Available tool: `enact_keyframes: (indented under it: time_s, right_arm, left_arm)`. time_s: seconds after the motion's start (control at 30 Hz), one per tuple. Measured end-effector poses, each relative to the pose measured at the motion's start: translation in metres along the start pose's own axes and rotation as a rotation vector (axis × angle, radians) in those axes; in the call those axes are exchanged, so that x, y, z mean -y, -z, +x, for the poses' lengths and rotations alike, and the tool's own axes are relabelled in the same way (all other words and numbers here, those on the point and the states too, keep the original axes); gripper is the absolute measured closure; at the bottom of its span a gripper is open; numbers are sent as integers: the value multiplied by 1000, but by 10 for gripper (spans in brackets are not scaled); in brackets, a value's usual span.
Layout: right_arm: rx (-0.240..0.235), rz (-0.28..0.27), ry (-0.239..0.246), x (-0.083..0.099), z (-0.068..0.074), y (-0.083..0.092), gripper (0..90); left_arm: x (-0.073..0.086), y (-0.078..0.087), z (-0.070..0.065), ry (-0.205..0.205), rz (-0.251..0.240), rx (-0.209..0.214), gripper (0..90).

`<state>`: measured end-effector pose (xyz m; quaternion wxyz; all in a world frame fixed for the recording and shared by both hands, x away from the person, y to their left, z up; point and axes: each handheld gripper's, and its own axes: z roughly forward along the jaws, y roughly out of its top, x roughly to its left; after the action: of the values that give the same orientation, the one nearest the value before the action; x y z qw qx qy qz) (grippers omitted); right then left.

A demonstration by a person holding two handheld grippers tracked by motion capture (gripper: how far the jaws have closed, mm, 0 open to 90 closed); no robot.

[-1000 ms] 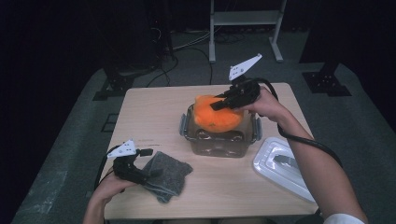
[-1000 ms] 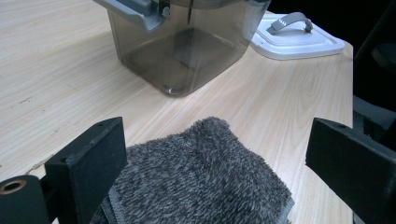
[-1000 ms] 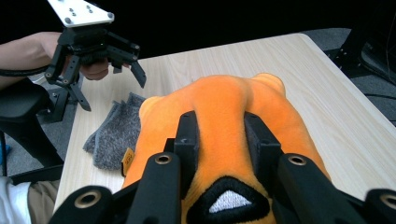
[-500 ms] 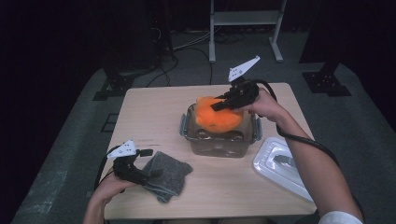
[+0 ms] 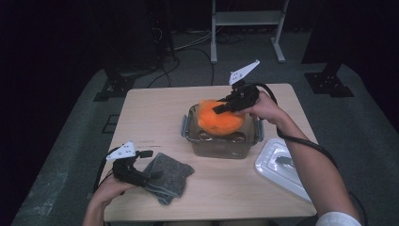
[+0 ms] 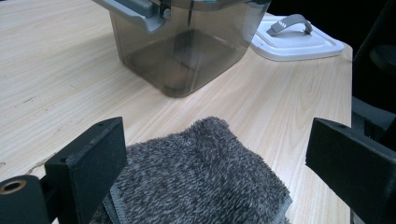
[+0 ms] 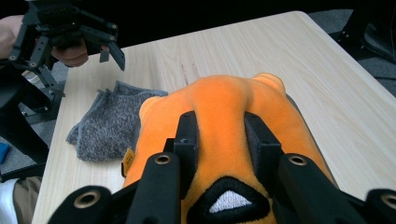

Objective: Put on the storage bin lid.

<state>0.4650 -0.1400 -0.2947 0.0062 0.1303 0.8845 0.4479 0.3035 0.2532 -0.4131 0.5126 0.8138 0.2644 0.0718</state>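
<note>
An orange plush toy (image 5: pixel 218 121) sits in the mouth of a clear plastic container (image 5: pixel 221 141) at the centre of the high view, bulging above the rim. Its long axis runs roughly left to right across that frame. In the right gripper view it stretches from the bottom edge up toward the frame's centre, ending in two rounded bumps at the far end. Its fabric is short, velvety and bright orange. A black patch with a white triangle shows at the bottom centre of the right gripper view, and a small tag hangs at its left side.

The right claw (image 7: pixel 223 135) is clamped on the plush, its two black jaws pinching a raised fold of the soft body between them. In the high view it comes in from the right, angled down and to the left.

The container is box-shaped with rounded corners, smoky see-through walls and grey clip handles at its ends. Its white lid (image 5: pixel 282 165) with a grey tab lies flat on the pale wood-grain surface (image 5: pixel 155 113), lower right of the container.

At lower left of the high view, the left claw (image 5: pixel 143 165) rests with its jaws wide apart over a folded grey towel (image 6: pixel 201 177), which is thick and fuzzy, with a stitched edge.
</note>
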Motion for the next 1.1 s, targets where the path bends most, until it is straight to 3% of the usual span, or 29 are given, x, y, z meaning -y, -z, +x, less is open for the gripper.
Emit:
enact_keyframes:
  time_s: [1.1]
  right_arm:
    - [-11, 55, -67, 33, -19, -34, 686]
  left_arm:
    - [1, 1, -1, 4, 2, -3, 44]
